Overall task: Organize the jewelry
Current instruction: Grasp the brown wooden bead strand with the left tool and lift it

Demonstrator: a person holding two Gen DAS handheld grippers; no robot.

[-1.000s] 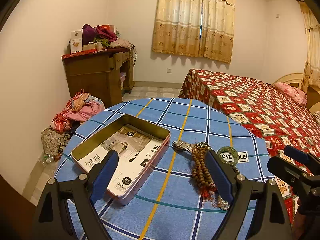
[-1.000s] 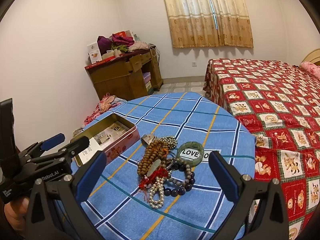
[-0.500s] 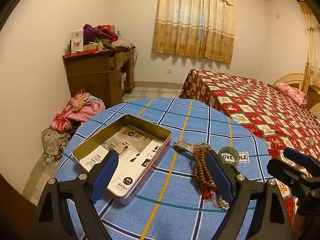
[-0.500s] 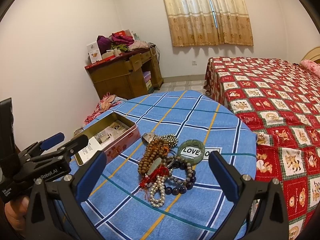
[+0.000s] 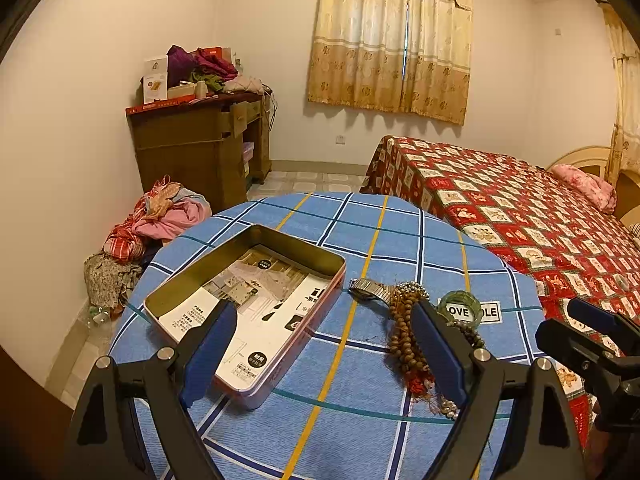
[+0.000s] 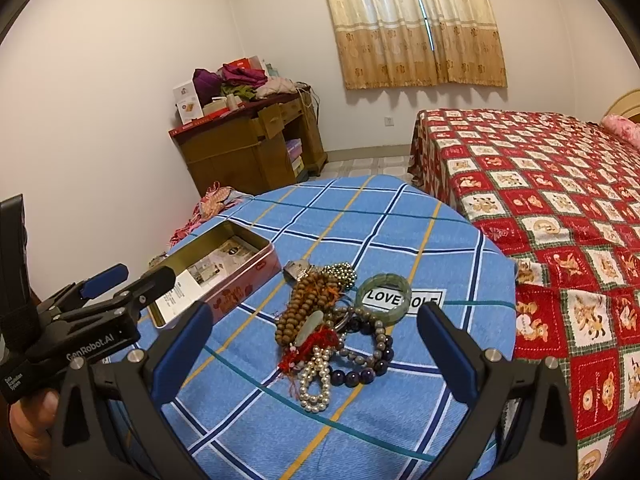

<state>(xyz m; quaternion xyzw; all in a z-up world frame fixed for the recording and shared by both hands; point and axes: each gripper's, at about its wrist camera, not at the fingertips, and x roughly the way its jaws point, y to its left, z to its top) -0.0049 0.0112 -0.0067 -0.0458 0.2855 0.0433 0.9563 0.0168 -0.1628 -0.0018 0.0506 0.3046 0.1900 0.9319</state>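
Beaded bracelets [image 6: 320, 332] heaped beside rectangular metal tin [image 5: 248, 312].

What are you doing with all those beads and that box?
A person holds a gripper in each hand over a round table to tidy jewelry. The left gripper and the right gripper are both open and hold nothing. The jewelry pile, beads, pearls, a watch and a green bangle, lies loose on the cloth. The open tin beside it has only a printed card inside.
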